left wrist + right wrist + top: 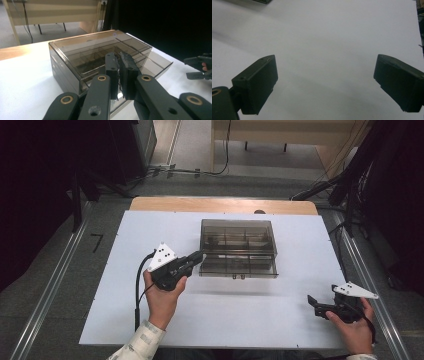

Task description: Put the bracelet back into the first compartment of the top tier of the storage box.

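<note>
A smoky, see-through compartment box (237, 237) sits in the middle of the white table (125, 320). Dividers show through its lid (82, 47). A clear flap (160, 62) sticks out low on its front side. My left gripper (200, 256) is at the box's front left corner with its jaws pressed together, and in the left gripper view its tips (120, 58) lie over that corner. I see nothing between them. My right gripper (311, 301) stands open, low over bare table at the front right, and the pads (257, 85) are wide apart.
A wooden strip (222, 205) borders the table's far edge. Metal rails (55, 285) run along both sides of the table on the floor. Cables and dark stands lie beyond the far edge. The right gripper (197, 67) also appears far off in the left gripper view.
</note>
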